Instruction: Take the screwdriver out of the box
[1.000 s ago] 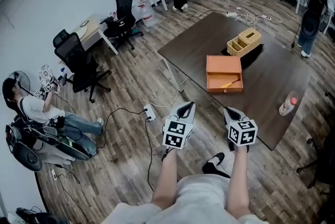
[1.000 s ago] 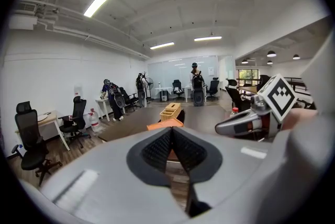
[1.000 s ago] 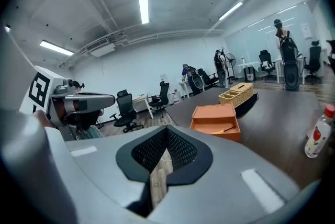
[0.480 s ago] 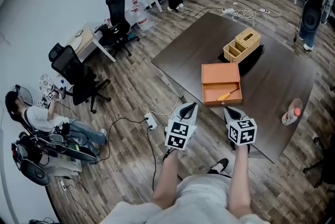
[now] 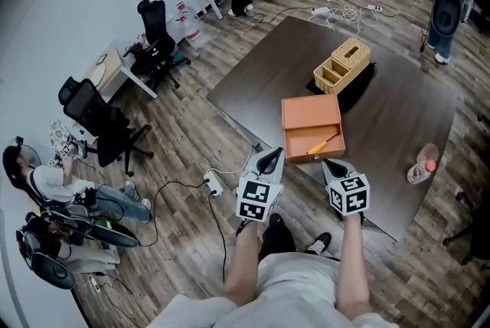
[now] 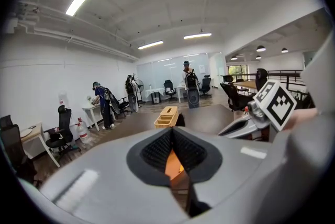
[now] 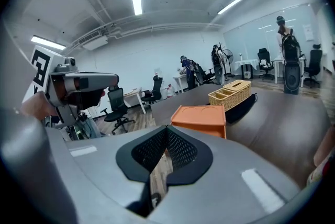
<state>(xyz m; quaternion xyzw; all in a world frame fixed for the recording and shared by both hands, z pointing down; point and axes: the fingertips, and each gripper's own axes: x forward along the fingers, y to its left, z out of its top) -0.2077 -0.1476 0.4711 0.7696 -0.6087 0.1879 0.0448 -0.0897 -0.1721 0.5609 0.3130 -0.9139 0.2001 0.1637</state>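
**Both grippers clenched and empty just short of the box**

The dark counter [image 5: 390,100] is carrying an open orange box [image 5: 310,113] close to its near-left edge. A wicker basket [image 5: 341,64] is sitting just beyond the box on the far side. The left gripper [image 5: 274,156] and right gripper [image 5: 332,164] are hovering side by side near the box's near wall, each with its jaws clenched on nothing. A bottle [image 5: 419,165] is resting well off to the right. The yellow-handled screwdriver [image 5: 320,145] is lying inside the box, by its near wall.
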